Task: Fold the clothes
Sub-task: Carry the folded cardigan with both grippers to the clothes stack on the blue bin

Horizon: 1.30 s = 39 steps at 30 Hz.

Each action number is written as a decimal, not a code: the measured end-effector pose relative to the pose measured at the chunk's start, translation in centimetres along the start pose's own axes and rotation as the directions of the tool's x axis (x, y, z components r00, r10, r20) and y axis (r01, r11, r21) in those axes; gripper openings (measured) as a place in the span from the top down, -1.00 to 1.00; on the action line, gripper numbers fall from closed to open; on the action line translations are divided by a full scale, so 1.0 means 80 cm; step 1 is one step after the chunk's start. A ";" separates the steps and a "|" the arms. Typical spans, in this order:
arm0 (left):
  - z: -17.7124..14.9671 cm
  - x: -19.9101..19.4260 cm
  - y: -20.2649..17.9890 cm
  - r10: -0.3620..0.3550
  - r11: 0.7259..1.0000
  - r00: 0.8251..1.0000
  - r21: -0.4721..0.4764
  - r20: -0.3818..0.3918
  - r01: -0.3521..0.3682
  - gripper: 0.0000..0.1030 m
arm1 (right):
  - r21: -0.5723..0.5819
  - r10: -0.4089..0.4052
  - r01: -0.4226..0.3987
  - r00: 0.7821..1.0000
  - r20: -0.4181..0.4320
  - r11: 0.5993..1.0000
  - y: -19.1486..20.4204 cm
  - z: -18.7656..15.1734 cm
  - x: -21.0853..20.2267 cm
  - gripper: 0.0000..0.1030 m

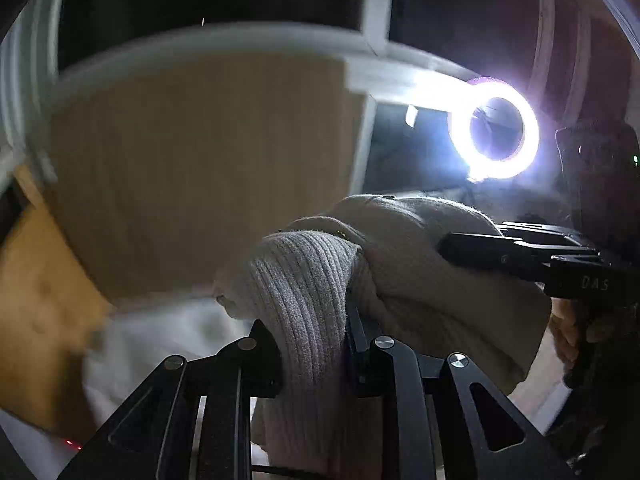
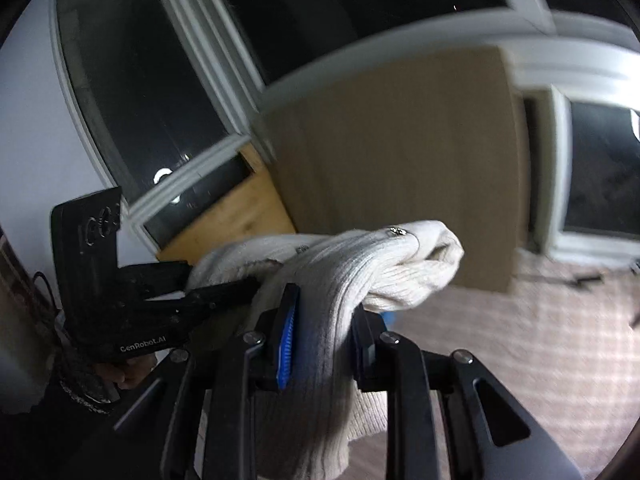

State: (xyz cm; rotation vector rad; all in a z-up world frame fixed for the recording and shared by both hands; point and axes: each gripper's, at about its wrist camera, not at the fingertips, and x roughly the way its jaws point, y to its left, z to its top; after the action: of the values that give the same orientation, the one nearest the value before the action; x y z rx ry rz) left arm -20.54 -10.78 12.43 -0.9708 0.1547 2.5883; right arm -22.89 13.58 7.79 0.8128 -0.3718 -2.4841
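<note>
A cream ribbed knit garment (image 1: 304, 280) is held up in the air between both grippers. My left gripper (image 1: 312, 344) is shut on a bunched ribbed edge of it. My right gripper (image 2: 324, 332) is shut on another ribbed fold of the same garment (image 2: 360, 264), which drapes down between the fingers. The right gripper also shows in the left wrist view (image 1: 480, 252), pinching the cloth from the right. The left gripper shows in the right wrist view (image 2: 224, 292), gripping from the left. A small metal snap (image 2: 396, 232) sits on the fabric.
A tan board (image 1: 200, 168) leans against a white-framed dark window (image 1: 376, 8). A bright ring light (image 1: 496, 132) glares at the right. White bedding (image 1: 160, 344) lies below. Checked carpet (image 2: 520, 320) covers the floor on the right.
</note>
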 end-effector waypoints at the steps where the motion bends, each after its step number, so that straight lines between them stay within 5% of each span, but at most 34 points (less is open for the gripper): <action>1: 0.002 -0.010 0.021 0.016 1.000 1.000 0.007 0.007 -0.016 0.59 | 0.006 0.011 -0.011 1.000 0.002 1.000 0.016 0.008 0.018 0.58; 11: -0.031 -0.060 0.178 0.082 0.990 0.996 -0.116 0.023 -0.078 0.59 | -0.120 0.077 -0.089 0.992 -0.104 0.989 0.150 0.077 0.162 0.58; 20: -0.081 -0.087 0.211 0.198 0.948 0.978 -0.266 0.061 -0.175 0.59 | -0.237 0.172 -0.241 0.945 -0.277 0.941 0.195 0.105 0.234 0.58; 24: -0.108 -0.076 0.182 0.261 0.907 0.963 -0.358 0.063 -0.223 0.59 | -0.313 0.177 -0.319 0.896 -0.407 0.895 0.195 0.111 0.272 0.59; 28: -0.138 -0.012 0.138 0.247 0.885 0.968 -0.416 0.036 -0.210 0.58 | -0.458 0.051 -0.340 0.844 -0.534 0.821 0.170 0.083 0.321 0.70; 34: -0.180 0.122 0.106 0.134 0.886 0.985 -0.433 -0.107 -0.167 0.57 | -0.467 -0.115 -0.270 0.755 -0.645 0.842 0.063 -0.001 0.406 0.76; 36: -0.177 0.123 0.102 0.142 0.895 0.984 -0.410 -0.110 -0.175 0.55 | -0.420 -0.090 -0.274 0.739 -0.667 0.865 0.042 -0.008 0.414 0.72; 39: -0.175 0.102 0.107 0.108 0.896 0.987 -0.420 -0.118 -0.148 0.51 | -0.376 -0.035 -0.277 0.763 -0.645 0.884 0.034 0.009 0.394 0.67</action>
State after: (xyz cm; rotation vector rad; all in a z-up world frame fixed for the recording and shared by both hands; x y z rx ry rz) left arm -20.88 -19.41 -3.72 -1.2678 -0.3563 2.7600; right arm -44.35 -5.42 -5.56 1.2961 0.3801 -1.8808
